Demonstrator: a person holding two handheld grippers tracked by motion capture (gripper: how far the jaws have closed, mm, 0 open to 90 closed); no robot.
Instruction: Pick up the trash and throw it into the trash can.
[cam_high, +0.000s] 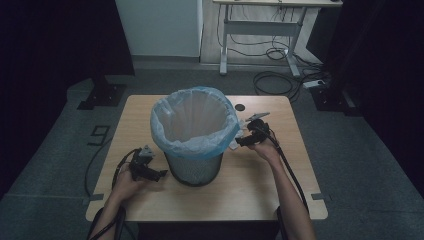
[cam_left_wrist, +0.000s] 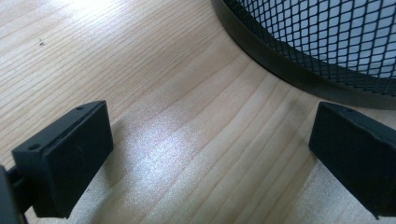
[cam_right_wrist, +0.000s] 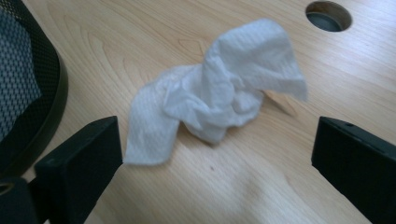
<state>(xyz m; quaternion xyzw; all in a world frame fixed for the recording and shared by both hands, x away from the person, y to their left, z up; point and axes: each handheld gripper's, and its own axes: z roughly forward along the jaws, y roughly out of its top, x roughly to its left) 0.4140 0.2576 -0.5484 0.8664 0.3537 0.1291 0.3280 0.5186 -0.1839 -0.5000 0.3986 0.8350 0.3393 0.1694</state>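
One bin (cam_high: 194, 145), one tissue (cam_right_wrist: 215, 98) (crumpled)

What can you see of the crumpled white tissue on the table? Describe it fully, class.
The tissue is white, with a fine dimpled, embossed texture like paper towel. It is crumpled and twisted: one flap trails flat toward the camera, another peaks upward. It lies loose on the light wooden table, between the mesh bin and a round cable hole. The right gripper faces it with jaws wide apart, not touching.
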